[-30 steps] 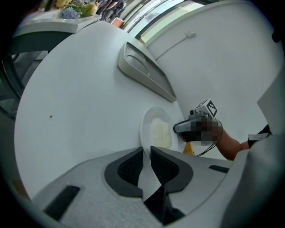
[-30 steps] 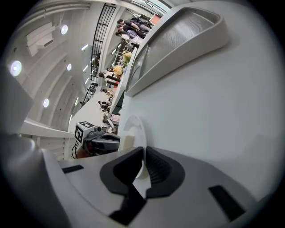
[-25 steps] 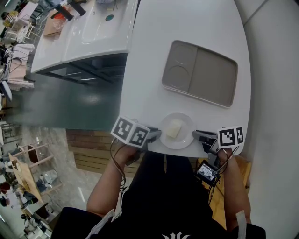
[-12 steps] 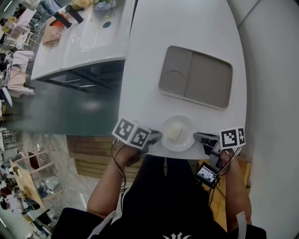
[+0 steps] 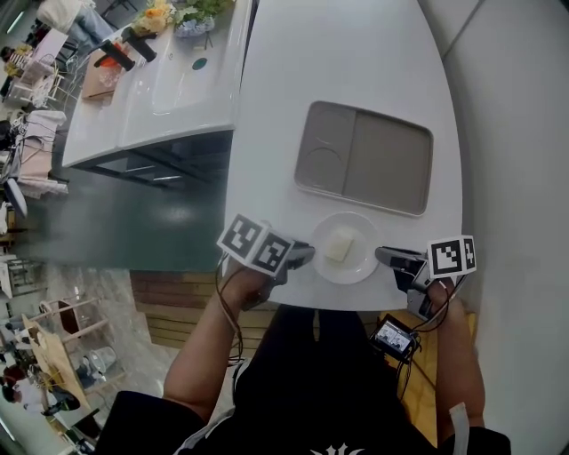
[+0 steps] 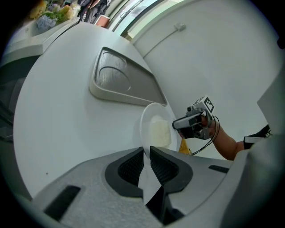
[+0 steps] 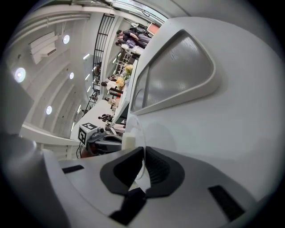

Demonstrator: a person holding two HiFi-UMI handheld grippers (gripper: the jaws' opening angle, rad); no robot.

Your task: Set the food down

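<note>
Nearest the camera in the head view is the person's black-clad torso (image 5: 311, 391), with a bare forearm reaching forward on either side. A small black device with a lit screen (image 5: 394, 338) hangs on cables by the right forearm.

Just past that, the left gripper (image 5: 302, 256) and the right gripper (image 5: 384, 257) face each other across the near edge of the rounded white table (image 5: 293, 71). Each carries its cube of black-and-white square markers. Between them sits the small round white plate (image 5: 357, 267), and on its middle lies the food, a pale cream-yellow rectangular block (image 5: 340, 245). The left gripper's dark jaws stand narrow, pinched on the plate's left rim, which runs down into the slot between them. The right gripper's jaws are pinched just as narrowly on the opposite rim. The plate is over the table's near edge; whether it touches the surface or hangs just above it I cannot tell.

Beyond the plate, near but apart from it, a grey-beige rectangular tray with rounded corners (image 5: 387, 164) lies flat on the table. It has a narrower left compartment with a round recess and a wider plain one on the right.

Farther off at the upper left stands a second white counter (image 5: 169, 75) with a bunch of yellow and white flowers (image 5: 173, 13) at its far end.
</note>
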